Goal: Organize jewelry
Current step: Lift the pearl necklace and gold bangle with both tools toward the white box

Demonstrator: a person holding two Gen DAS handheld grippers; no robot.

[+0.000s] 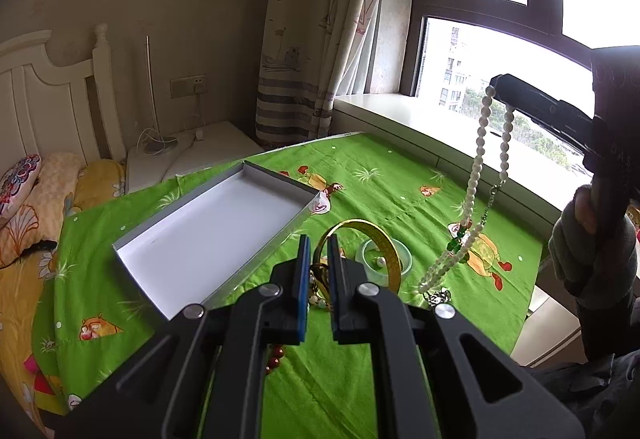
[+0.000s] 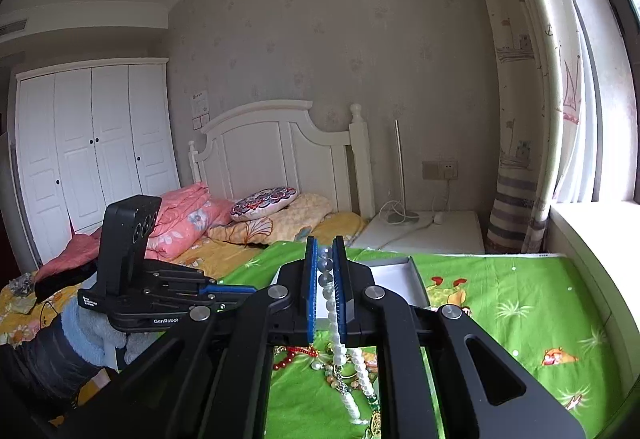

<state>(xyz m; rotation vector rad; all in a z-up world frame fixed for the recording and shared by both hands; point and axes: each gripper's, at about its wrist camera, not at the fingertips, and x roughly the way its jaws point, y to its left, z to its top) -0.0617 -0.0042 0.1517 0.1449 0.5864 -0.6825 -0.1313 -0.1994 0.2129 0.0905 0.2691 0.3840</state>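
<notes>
The left hand-held gripper (image 1: 319,253) is clamped on a gold bangle (image 1: 370,245), partly hidden behind it, beside the white box (image 1: 208,235); the right hand-held gripper (image 2: 325,259) is clamped on a pearl necklace (image 2: 338,343), its lower end cut off.

The bangle (image 1: 370,239) looks like glossy gold metal. The bead necklace (image 1: 476,175) has a smooth pearly sheen. The box (image 1: 208,235) is matt white card. The green sheet (image 1: 400,175) is printed cloth. Both tongs (image 1: 319,239) (image 2: 325,245) are matt black plastic.
</notes>
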